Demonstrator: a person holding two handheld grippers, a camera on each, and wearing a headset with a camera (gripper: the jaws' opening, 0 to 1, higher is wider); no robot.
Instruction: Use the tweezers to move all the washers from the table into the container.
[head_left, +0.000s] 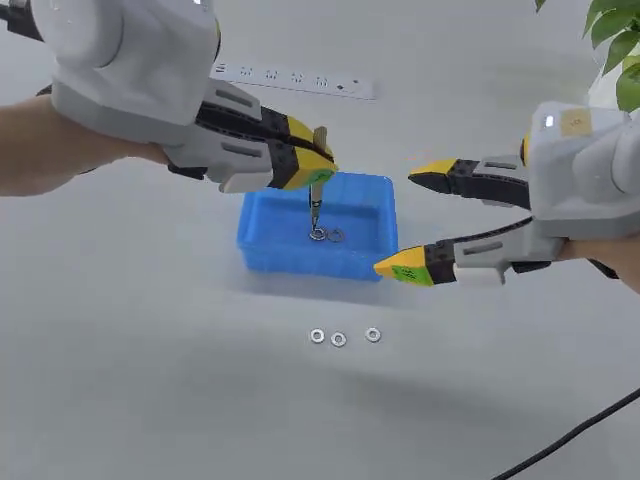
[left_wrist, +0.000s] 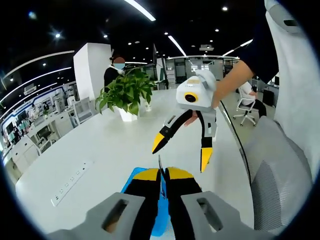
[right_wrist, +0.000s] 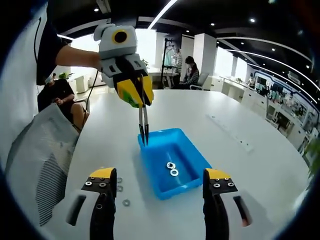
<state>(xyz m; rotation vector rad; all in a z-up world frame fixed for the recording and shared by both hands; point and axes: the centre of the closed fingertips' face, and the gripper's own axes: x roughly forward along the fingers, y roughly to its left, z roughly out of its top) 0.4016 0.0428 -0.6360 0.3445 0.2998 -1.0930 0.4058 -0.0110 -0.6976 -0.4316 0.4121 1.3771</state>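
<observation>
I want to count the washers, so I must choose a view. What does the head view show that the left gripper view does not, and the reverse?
Head view: two washers in the blue container, three washers on the table, and a black cable. Left gripper view: a standing person behind the plant and an office chair. Both: the container, the tweezers clamped in the left gripper, the open right gripper, the power strip, the plant.
</observation>
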